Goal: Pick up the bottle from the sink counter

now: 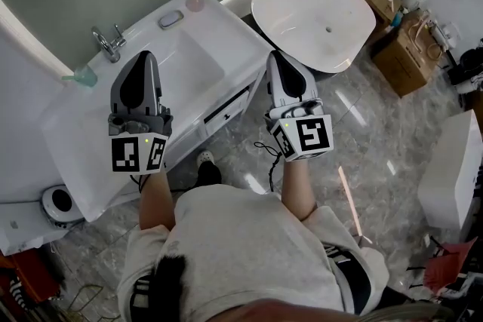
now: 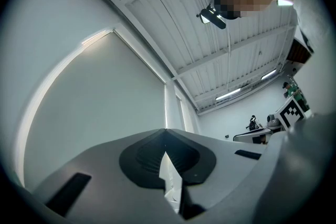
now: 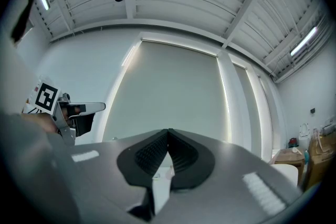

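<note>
A small pink bottle [image 1: 195, 1] stands at the far right corner of the white sink counter [image 1: 219, 34]. My left gripper [image 1: 146, 55] hovers over the sink basin [image 1: 177, 68], well short of the bottle, with its jaws together and nothing between them. My right gripper [image 1: 274, 55] is held off the counter's right end, above the floor, also shut and empty. Both gripper views look up at the wall and ceiling: the left gripper [image 2: 165, 136] and right gripper [image 3: 168, 134] show their tips touching. The bottle appears in neither of these views.
A chrome faucet [image 1: 108, 43] and a teal cup [image 1: 81, 76] sit at the counter's back left, a soap dish [image 1: 170, 19] near the bottle. A white bathtub [image 1: 317, 15] stands to the right, with cardboard boxes [image 1: 404, 49] beyond it. The person stands at the counter's front.
</note>
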Tool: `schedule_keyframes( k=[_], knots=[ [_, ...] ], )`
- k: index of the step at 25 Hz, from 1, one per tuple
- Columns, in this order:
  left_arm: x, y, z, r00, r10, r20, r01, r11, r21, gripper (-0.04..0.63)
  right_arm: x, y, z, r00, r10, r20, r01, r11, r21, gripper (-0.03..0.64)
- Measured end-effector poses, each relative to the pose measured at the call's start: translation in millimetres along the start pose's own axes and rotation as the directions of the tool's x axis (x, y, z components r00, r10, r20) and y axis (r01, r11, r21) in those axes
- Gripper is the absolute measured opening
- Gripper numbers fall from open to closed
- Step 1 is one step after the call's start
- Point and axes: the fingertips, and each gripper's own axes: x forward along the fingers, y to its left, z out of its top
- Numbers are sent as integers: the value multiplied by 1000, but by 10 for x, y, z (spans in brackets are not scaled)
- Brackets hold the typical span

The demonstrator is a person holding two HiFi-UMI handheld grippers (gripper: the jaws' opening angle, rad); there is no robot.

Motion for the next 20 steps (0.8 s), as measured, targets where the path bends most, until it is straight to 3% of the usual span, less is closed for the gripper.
schedule_keyframes(
  k=[16, 20],
  knots=[
    [818, 803, -262, 998, -68, 16, 68, 998, -4, 8, 1085, -17, -119, 999, -51, 15, 51, 998, -32, 11],
    [883, 992, -385, 997, -74, 18, 75, 997, -34, 8, 1277, 70, -191, 998, -63, 6, 63, 997, -38, 11]
  ],
)
